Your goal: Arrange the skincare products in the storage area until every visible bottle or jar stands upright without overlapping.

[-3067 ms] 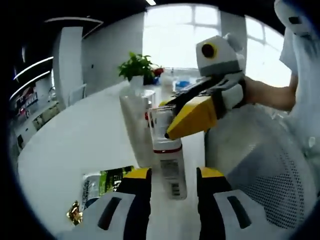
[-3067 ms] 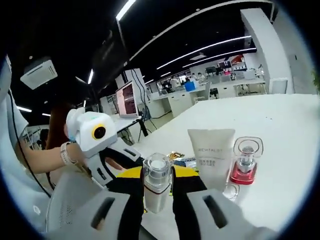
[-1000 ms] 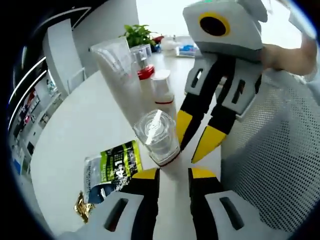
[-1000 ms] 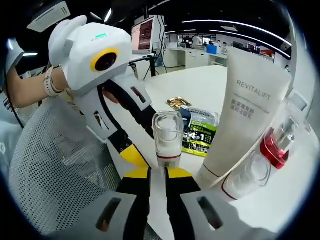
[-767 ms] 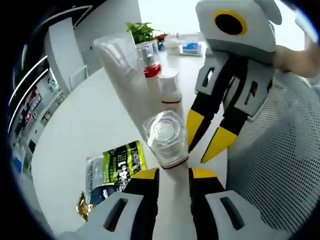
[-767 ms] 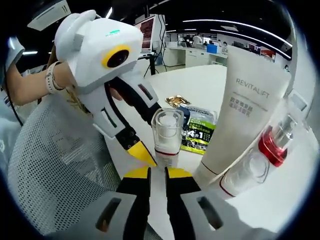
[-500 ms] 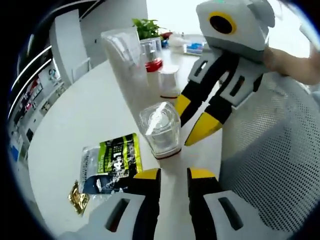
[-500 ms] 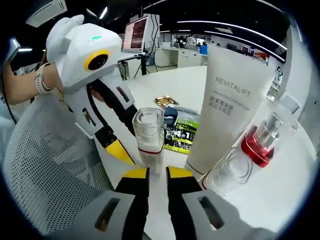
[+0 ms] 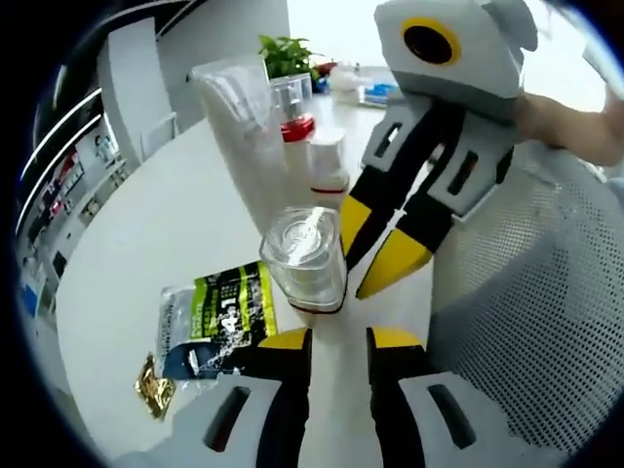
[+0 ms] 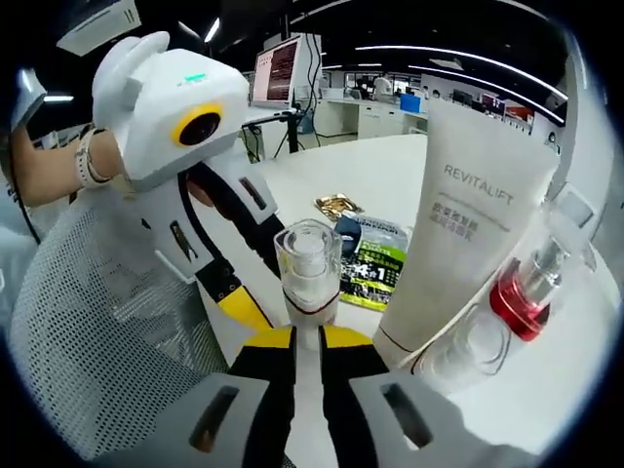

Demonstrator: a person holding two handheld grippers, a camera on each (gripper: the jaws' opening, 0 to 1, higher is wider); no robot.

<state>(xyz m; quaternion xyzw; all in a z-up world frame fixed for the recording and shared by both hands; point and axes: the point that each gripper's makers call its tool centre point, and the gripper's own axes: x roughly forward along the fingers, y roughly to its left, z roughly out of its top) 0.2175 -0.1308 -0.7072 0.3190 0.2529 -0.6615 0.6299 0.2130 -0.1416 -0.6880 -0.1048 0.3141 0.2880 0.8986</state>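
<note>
Small clear-capped bottle (image 9: 306, 261) at centre of the left gripper view, just above the left gripper (image 9: 334, 343), whose yellow-tipped jaws rise from the bottom edge on either side of the bottle's lower body, seemingly clenched on it; actual contact hidden by the cap. Same bottle (image 10: 309, 268) at centre of the right gripper view, standing between the right gripper (image 10: 307, 343) jaws, which sit narrowly set at its base; grasping or merely flanking, cannot tell. Long axis of the bottle running up the frame away from both sets of jaws, so roughly upright, cap leaning slightly toward the left gripper's camera.

Right gripper (image 9: 385, 244) entering the left gripper view from upper right, yellow tips just beside the bottle's right flank. Left gripper (image 10: 244, 310) coming in from the left of the right gripper view, tip low at the bottle's left.

White tube (image 10: 478, 234) upright at right, red-collared bottle (image 10: 517, 292) just beyond, green sachet (image 10: 370, 261) flat on the white table (image 9: 146, 244) behind.

Likely next: setting the bottle down upright beside the tube, without overlap.
</note>
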